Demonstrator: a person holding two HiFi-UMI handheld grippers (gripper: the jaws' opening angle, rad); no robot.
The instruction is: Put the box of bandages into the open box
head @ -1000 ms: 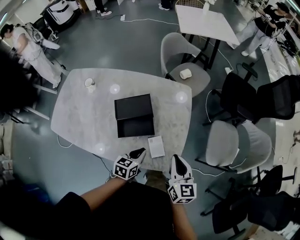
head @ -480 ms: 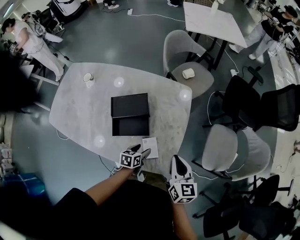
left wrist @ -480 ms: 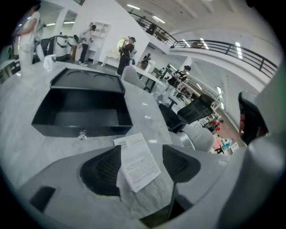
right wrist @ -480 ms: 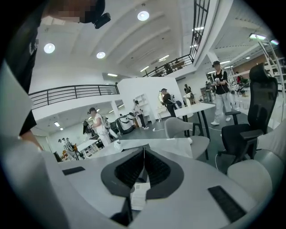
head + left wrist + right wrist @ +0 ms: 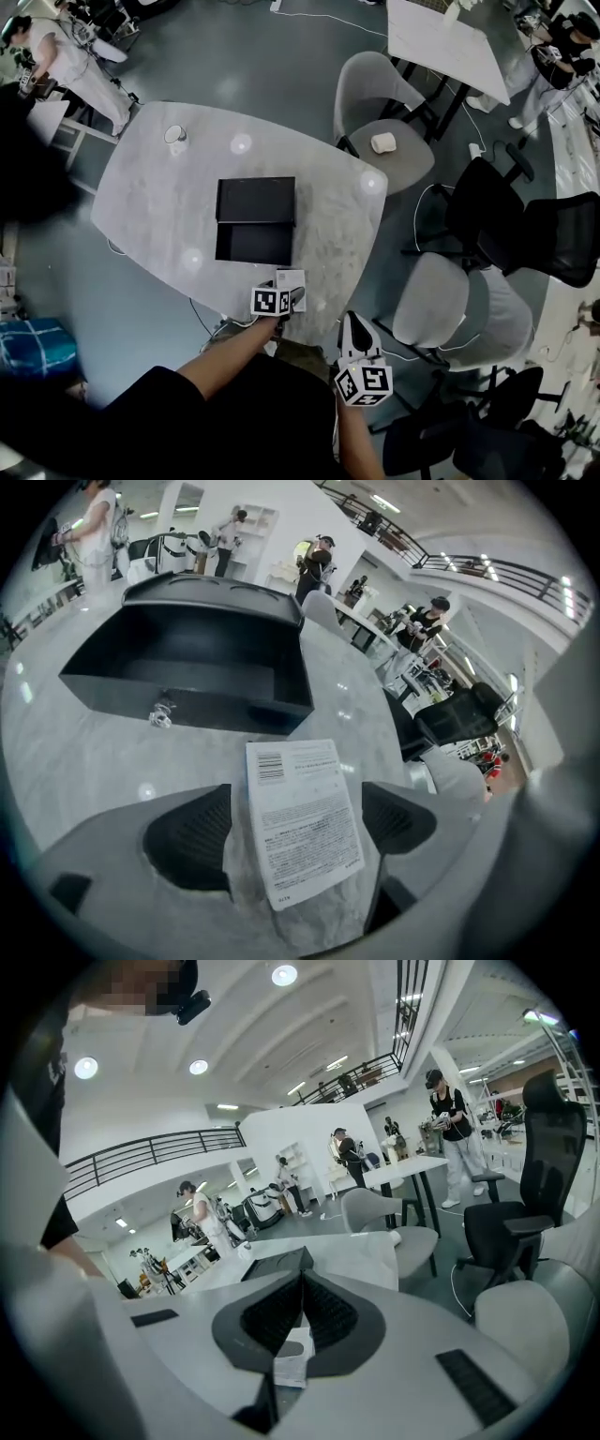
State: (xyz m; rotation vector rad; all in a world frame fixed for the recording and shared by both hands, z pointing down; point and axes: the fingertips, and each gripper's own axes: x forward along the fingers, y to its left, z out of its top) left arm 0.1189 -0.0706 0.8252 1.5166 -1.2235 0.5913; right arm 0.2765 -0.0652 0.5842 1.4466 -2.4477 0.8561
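Observation:
The bandage box is a flat white carton with a printed label, lying on the marble table close to its near edge. My left gripper hangs over it with one pad on each side, neither pressing on it. Its jaws have just been opening. In the head view the left gripper covers part of the bandage box. The open black box with its raised lid lies just beyond. My right gripper is off the table's near edge, shut and empty.
A white cup stands at the table's far left. A small shiny clasp hangs on the black box's front wall. Grey chairs and black office chairs ring the table's right side. People stand further back.
My left gripper has dropped and moved forward over the bandage box, rolled, and its jaws went from shut to wide open. The right gripper shifted slightly and stayed shut.

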